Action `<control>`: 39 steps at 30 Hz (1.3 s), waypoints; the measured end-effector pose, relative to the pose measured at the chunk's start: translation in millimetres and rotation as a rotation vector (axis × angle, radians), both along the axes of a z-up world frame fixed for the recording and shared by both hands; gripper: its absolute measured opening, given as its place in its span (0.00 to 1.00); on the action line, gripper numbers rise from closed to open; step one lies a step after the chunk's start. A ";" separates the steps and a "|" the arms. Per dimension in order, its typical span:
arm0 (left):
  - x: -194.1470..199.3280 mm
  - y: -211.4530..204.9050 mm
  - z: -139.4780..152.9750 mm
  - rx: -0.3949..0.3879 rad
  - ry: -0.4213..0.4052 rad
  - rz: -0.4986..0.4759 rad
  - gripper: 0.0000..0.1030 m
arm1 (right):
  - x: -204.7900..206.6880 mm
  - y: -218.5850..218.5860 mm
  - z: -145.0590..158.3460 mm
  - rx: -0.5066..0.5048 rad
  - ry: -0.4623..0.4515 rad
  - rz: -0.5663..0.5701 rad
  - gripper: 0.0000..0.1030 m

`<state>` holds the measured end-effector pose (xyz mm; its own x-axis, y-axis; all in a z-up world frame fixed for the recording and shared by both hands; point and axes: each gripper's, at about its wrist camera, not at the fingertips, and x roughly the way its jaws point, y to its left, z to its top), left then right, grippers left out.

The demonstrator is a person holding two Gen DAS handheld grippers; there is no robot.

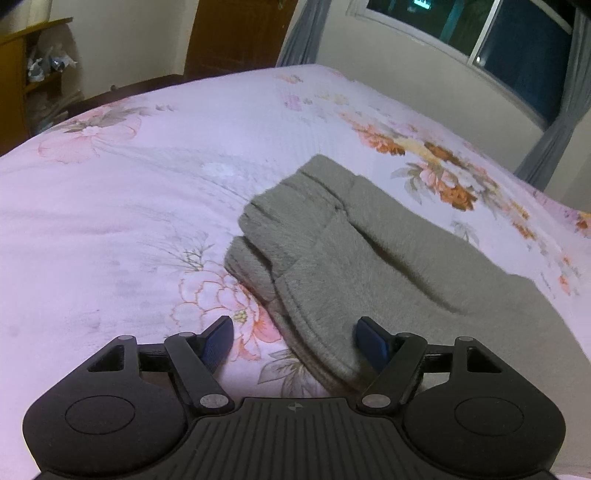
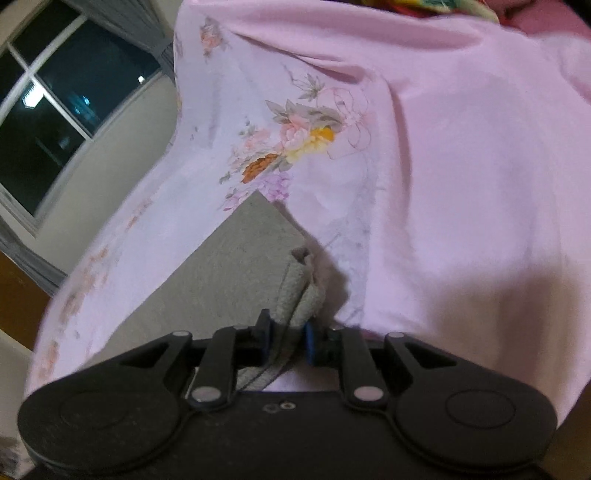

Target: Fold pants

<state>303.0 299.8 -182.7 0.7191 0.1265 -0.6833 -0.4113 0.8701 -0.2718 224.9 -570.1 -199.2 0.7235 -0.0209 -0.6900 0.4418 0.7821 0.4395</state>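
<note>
Grey fuzzy pants (image 1: 369,258) lie partly folded on a pink floral bedsheet (image 1: 147,192). In the left wrist view my left gripper (image 1: 295,339) is open, its blue pads either side of the near hem edge of the pants, just above the cloth. In the right wrist view my right gripper (image 2: 287,339) is shut on a bunched edge of the pants (image 2: 236,266), with thick folded cloth pinched between the blue pads and lifted a little off the sheet (image 2: 461,184).
The bed reaches to a wall with a dark window (image 1: 517,40) and grey curtains (image 1: 554,140). A wooden door (image 1: 236,37) and a shelf (image 1: 22,81) stand beyond the far bed edge. Colourful bedding (image 2: 443,5) lies at the head end.
</note>
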 end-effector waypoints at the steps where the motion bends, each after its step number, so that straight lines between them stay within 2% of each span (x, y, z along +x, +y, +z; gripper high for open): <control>1: -4.5 2.4 1.9 -0.005 -0.011 -0.001 0.71 | 2.7 8.2 8.9 -0.047 -0.006 0.008 0.15; 6: -21.5 12.7 6.2 -0.039 -0.042 -0.010 0.71 | 42.2 67.8 57.9 -0.227 -0.072 0.130 0.15; 10: -33.0 15.2 7.3 -0.067 -0.064 -0.032 0.71 | 87.0 152.9 93.9 -0.329 -0.176 0.344 0.15; 13: -41.0 15.3 9.0 -0.085 -0.078 -0.054 0.71 | 112.1 222.5 104.3 -0.363 -0.246 0.533 0.15; 16: -49.4 14.9 11.2 -0.089 -0.090 -0.072 0.71 | 125.1 299.0 100.4 -0.386 -0.296 0.751 0.15; 18: -54.9 15.0 11.7 -0.087 -0.091 -0.083 0.71 | 125.3 349.2 86.5 -0.415 -0.305 0.913 0.15; 21: -62.1 16.4 11.6 -0.081 -0.087 -0.095 0.71 | 114.0 408.1 52.0 -0.471 -0.277 1.143 0.15; 23: -66.8 17.5 11.4 -0.073 -0.081 -0.103 0.71 | 104.1 431.3 30.4 -0.538 -0.238 1.234 0.15; 28: -74.1 19.2 10.5 -0.067 -0.078 -0.120 0.71 | 86.9 439.4 14.7 -0.576 -0.217 1.285 0.15; 31: -73.4 14.9 10.7 -0.073 -0.082 -0.130 0.71 | 84.0 443.2 7.9 -0.552 -0.187 1.303 0.19; 32: -72.3 12.0 11.5 -0.075 -0.084 -0.135 0.71 | 83.0 445.3 3.0 -0.520 -0.159 1.328 0.27; 33: -70.9 7.9 12.8 -0.078 -0.088 -0.143 0.71 | 76.1 451.7 0.6 -0.473 -0.122 1.359 0.40; 34: -68.9 2.6 14.8 -0.081 -0.092 -0.152 0.71 | 69.5 451.4 3.8 -0.419 -0.118 1.371 0.46; 35: -67.5 -3.4 17.0 -0.083 -0.098 -0.164 0.71 | 64.8 446.3 11.8 -0.364 -0.160 1.368 0.42; 36: -65.3 -11.0 20.3 -0.084 -0.105 -0.180 0.71 | 62.5 439.2 20.3 -0.312 -0.192 1.351 0.32; 37: -62.3 -20.6 23.8 -0.087 -0.113 -0.205 0.71 | 61.7 430.3 28.0 -0.272 -0.204 1.307 0.27; 38: -59.2 -29.8 26.8 -0.091 -0.118 -0.231 0.71 | 60.5 416.9 35.9 -0.250 -0.222 1.238 0.19; 39: -54.4 -42.1 29.7 -0.097 -0.122 -0.271 0.71 | 58.1 402.4 42.6 -0.239 -0.238 1.176 0.18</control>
<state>248.5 257.7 -153.1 0.7951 -0.1421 -0.5895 -0.1274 0.9113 -0.3916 283.0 -167.7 -156.6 0.4951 0.6228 -0.6058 -0.6604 0.7229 0.2035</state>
